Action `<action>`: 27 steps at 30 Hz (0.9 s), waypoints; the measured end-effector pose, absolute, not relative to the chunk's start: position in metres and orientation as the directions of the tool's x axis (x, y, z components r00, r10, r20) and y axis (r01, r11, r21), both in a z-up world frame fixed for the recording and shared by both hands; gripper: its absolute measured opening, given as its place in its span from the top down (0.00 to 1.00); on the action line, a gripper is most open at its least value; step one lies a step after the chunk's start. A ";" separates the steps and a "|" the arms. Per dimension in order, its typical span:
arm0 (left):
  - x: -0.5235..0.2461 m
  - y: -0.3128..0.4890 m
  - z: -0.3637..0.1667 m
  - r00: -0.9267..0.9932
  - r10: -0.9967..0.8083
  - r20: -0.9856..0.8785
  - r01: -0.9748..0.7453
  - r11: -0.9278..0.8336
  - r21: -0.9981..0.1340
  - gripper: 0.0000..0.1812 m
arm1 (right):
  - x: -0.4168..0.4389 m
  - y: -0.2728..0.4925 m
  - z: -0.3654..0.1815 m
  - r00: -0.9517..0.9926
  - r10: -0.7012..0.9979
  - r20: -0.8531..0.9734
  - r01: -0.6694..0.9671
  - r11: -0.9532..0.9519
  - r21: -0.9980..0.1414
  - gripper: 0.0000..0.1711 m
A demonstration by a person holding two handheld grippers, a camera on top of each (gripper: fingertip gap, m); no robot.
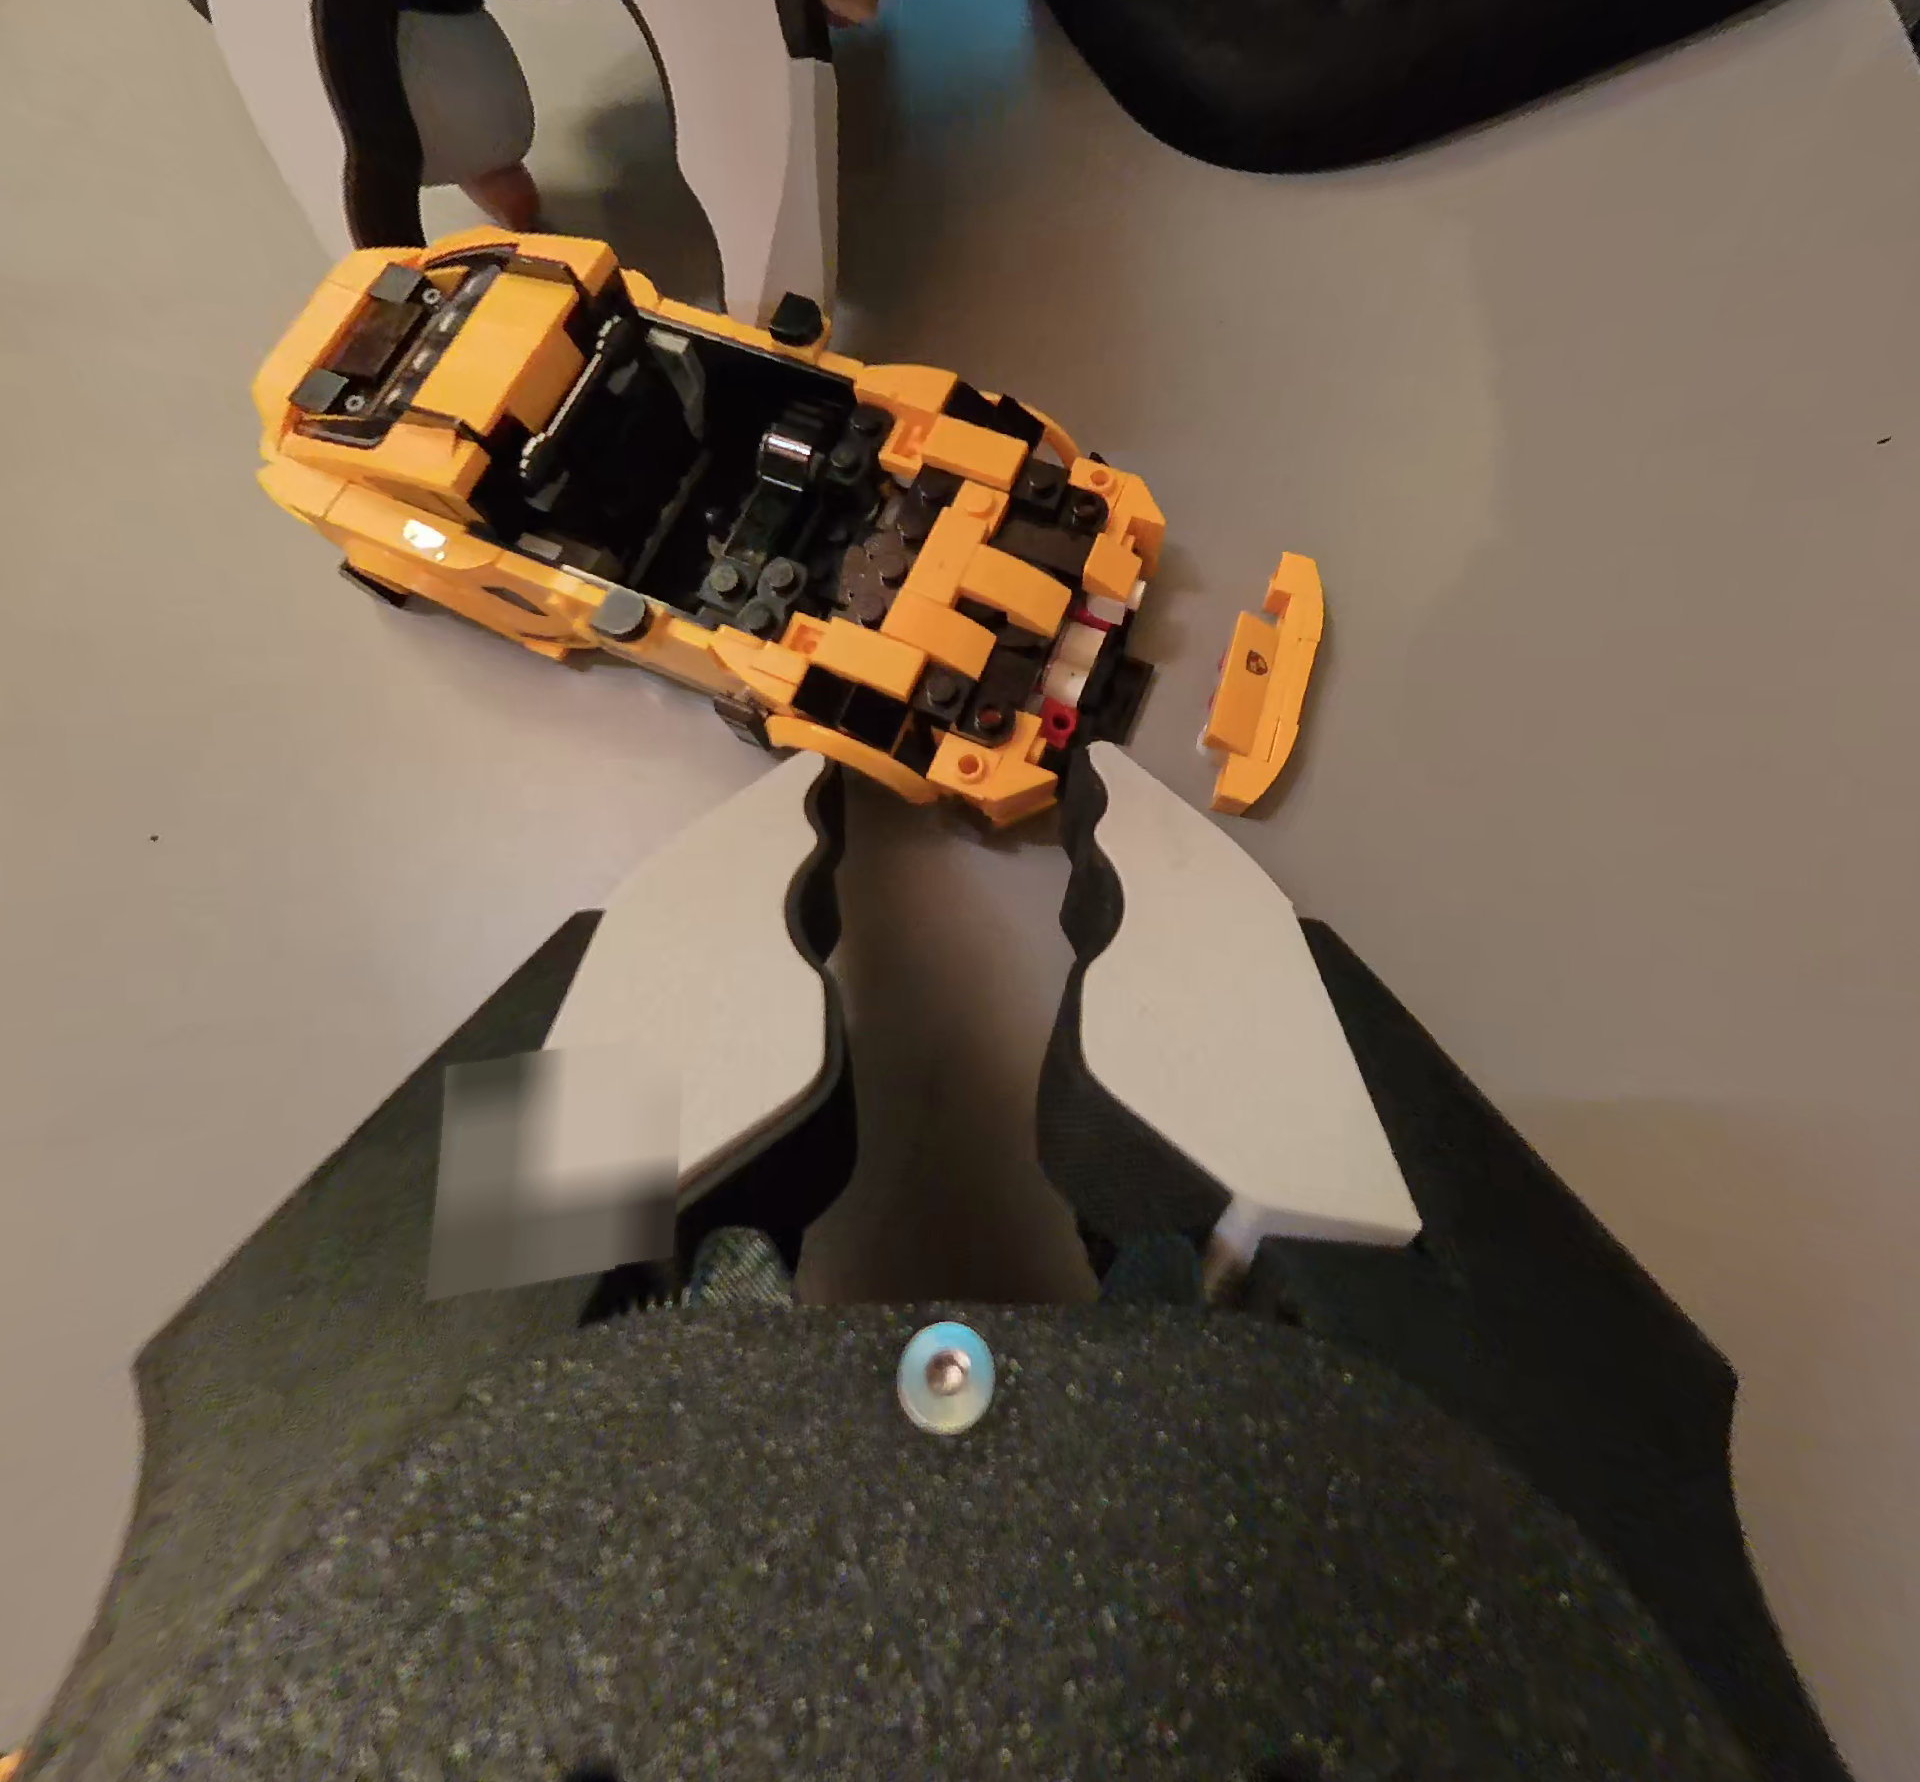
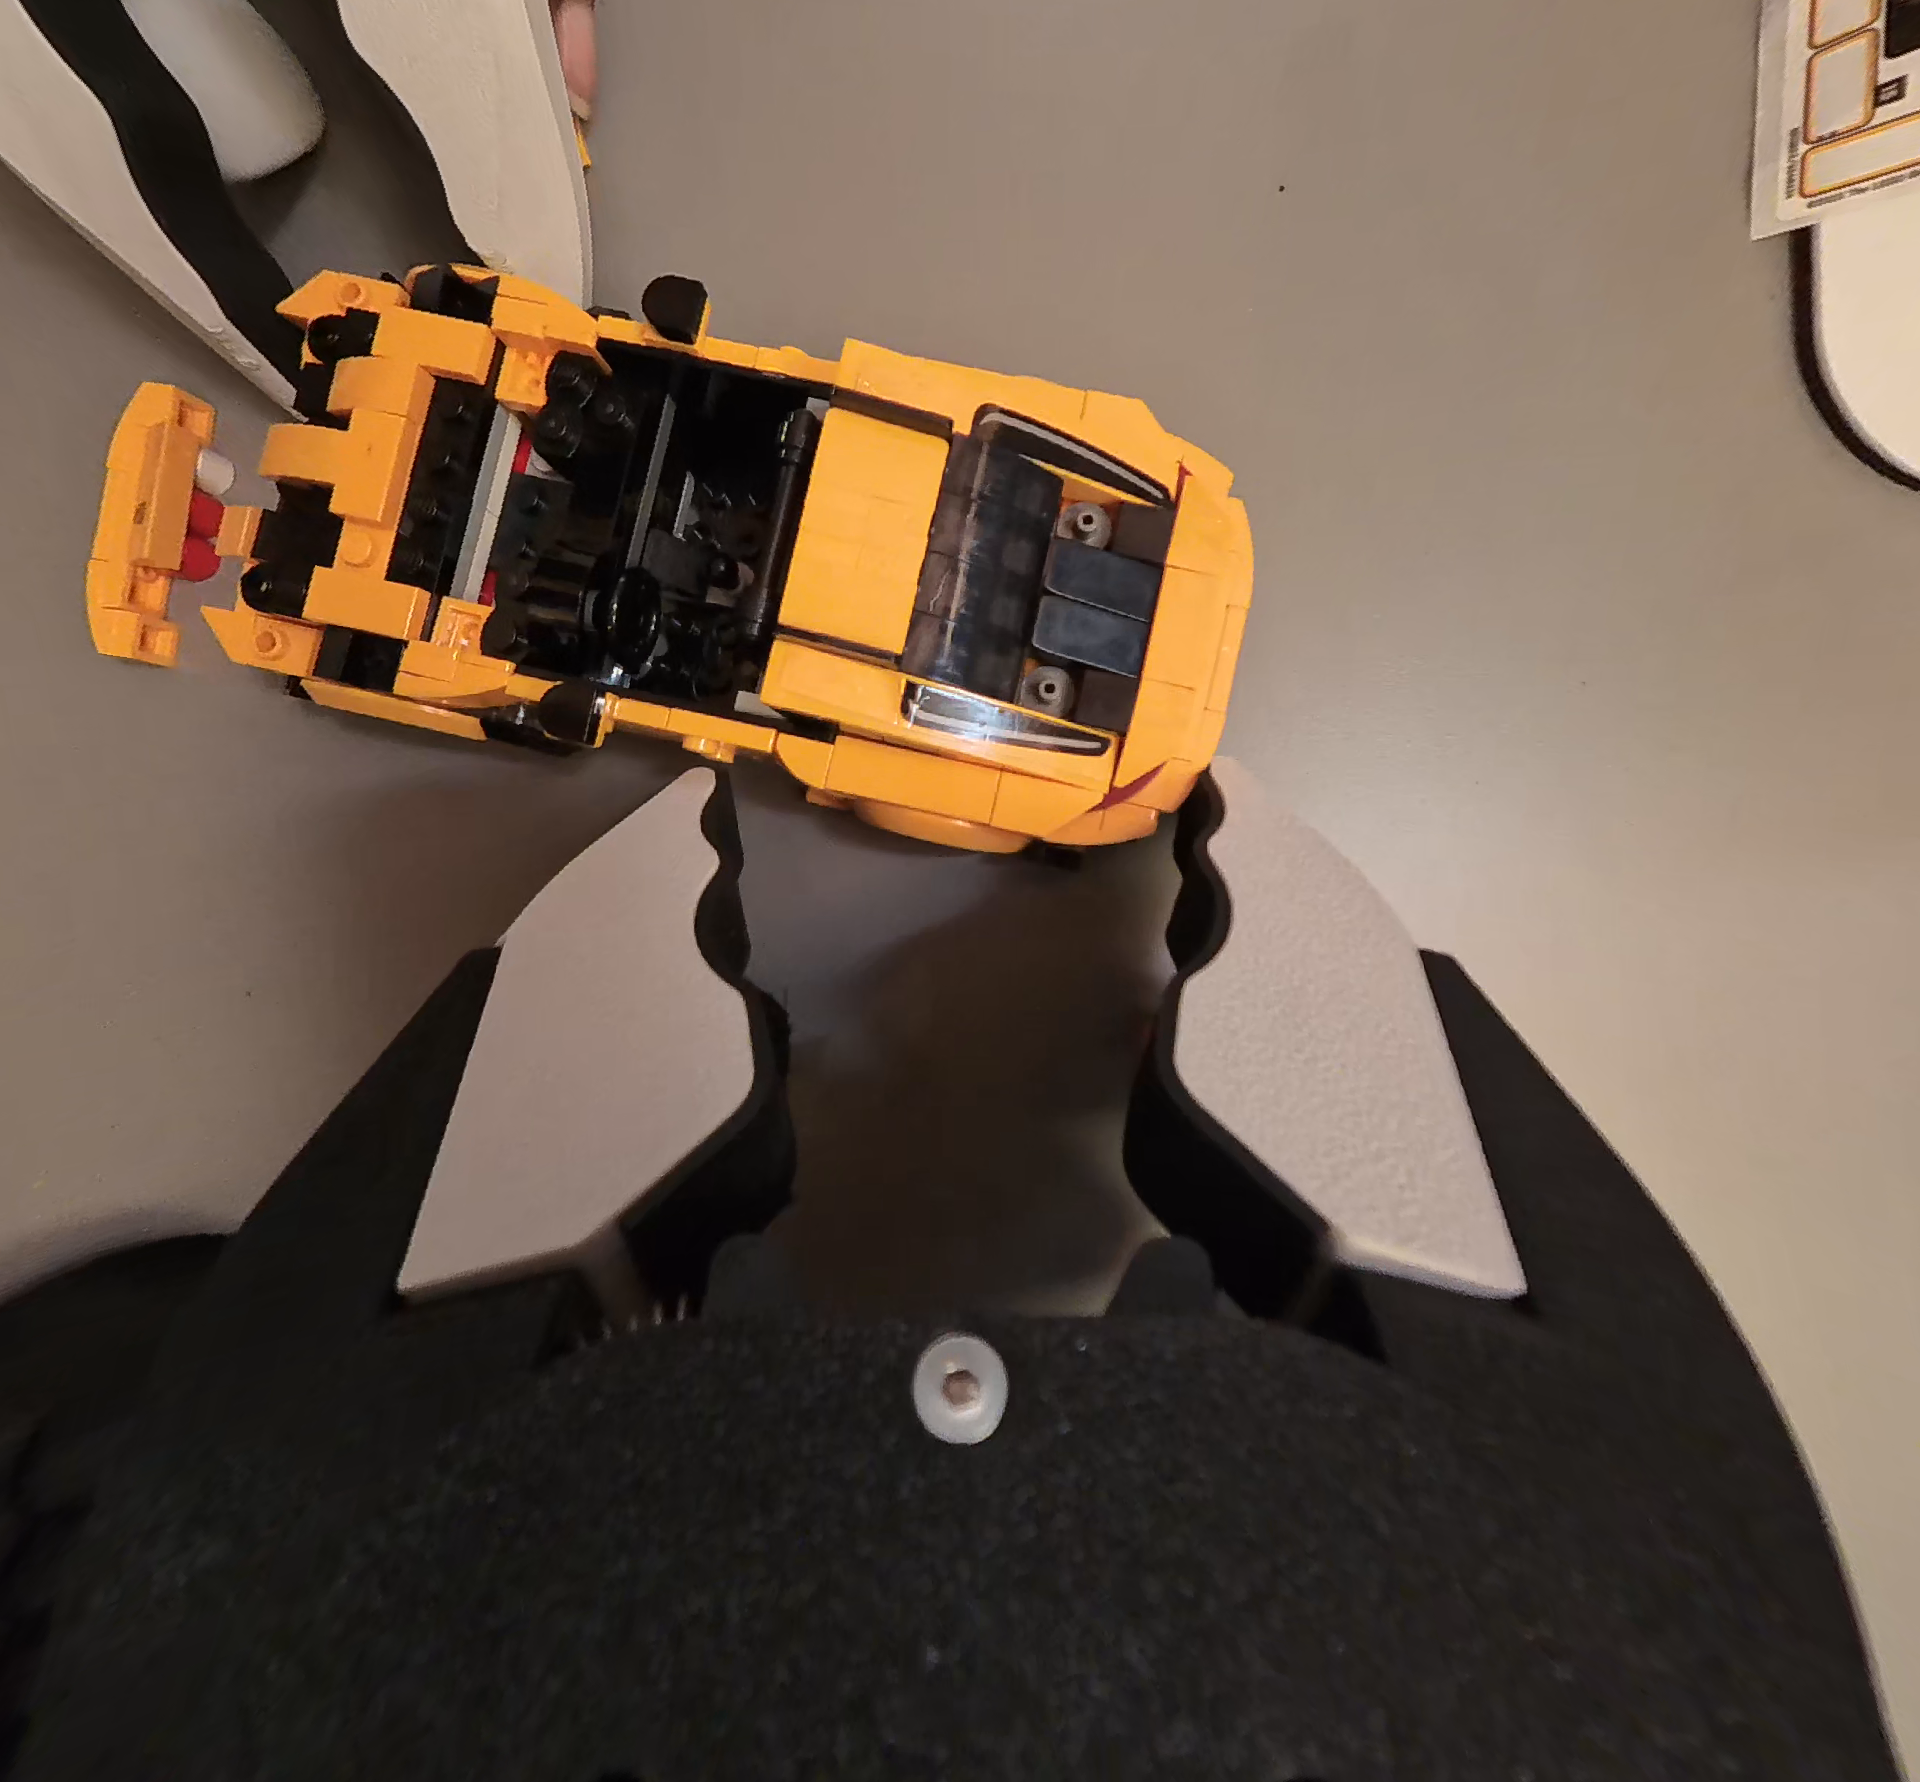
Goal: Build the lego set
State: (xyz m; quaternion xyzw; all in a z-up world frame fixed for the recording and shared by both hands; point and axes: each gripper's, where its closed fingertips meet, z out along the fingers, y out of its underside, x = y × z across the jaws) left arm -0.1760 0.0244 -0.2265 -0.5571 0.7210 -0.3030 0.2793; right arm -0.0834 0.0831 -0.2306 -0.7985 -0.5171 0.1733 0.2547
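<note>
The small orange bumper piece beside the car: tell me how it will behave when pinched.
The bumper piece looks light and stiff, so it will probably slide on the smooth table if nudged. Built from several small bricks, it may come apart under a hard squeeze.

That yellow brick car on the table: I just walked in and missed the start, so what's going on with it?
A person is building it with two handheld grippers. The yellow car sits on the grey table, roof still off. The left gripper and right gripper are both open, one on either side of the car, holding nothing. A small yellow end section lies loose just off the car's unfinished end, not yet attached.
</note>
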 end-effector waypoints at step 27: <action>-0.178 0.032 -0.221 -0.164 -0.975 -0.151 -0.606 0.220 -0.765 0.75 | -0.082 0.089 -0.230 0.410 0.912 -0.006 0.717 -0.327 -0.615 0.52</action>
